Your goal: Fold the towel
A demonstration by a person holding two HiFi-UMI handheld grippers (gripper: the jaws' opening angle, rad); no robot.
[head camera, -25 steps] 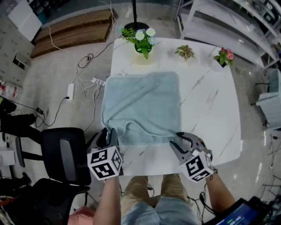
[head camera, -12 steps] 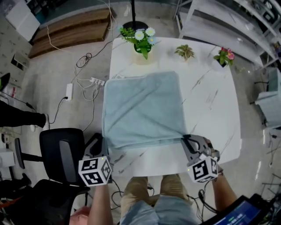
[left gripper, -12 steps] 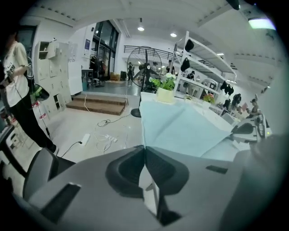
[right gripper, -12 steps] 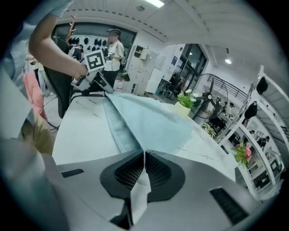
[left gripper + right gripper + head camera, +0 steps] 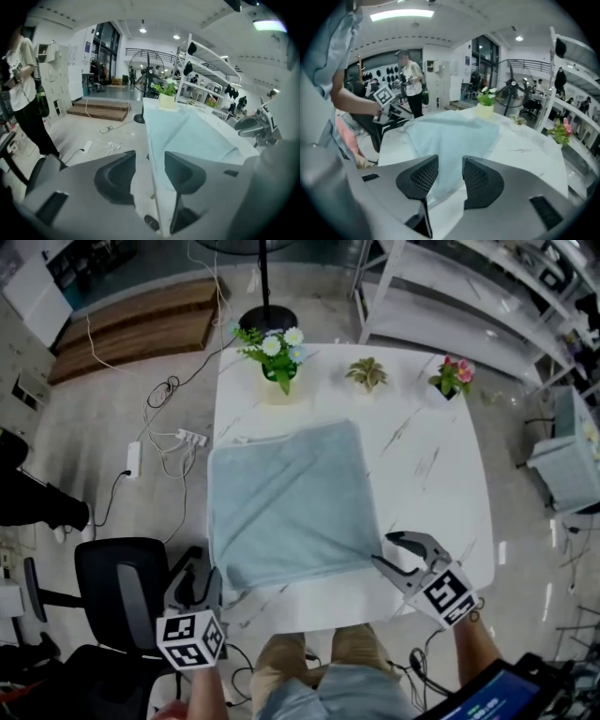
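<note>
The light blue towel (image 5: 286, 502) lies spread flat on the white marble table (image 5: 441, 493), slightly askew. My left gripper (image 5: 197, 570) hangs off the table's near left corner, just short of the towel's near left corner. Its jaws have just been opening and stand open with nothing between them; the towel (image 5: 197, 133) shows beyond the gap. My right gripper (image 5: 382, 549) sits at the towel's near right corner. Its jaws have also just been opening and stand open on nothing, with the towel (image 5: 450, 136) lying past them.
Three potted plants line the table's far edge: white flowers (image 5: 274, 352), a small green plant (image 5: 366, 373), pink flowers (image 5: 450, 376). A black office chair (image 5: 117, 587) stands left of me. A power strip with cables (image 5: 178, 437) lies on the floor. A person (image 5: 23, 93) stands at left.
The towel's bunched near edge was drawn toward me and now lies flat. Both grippers let go of its near corners, opened, and drew back, the left one off the table's corner.
</note>
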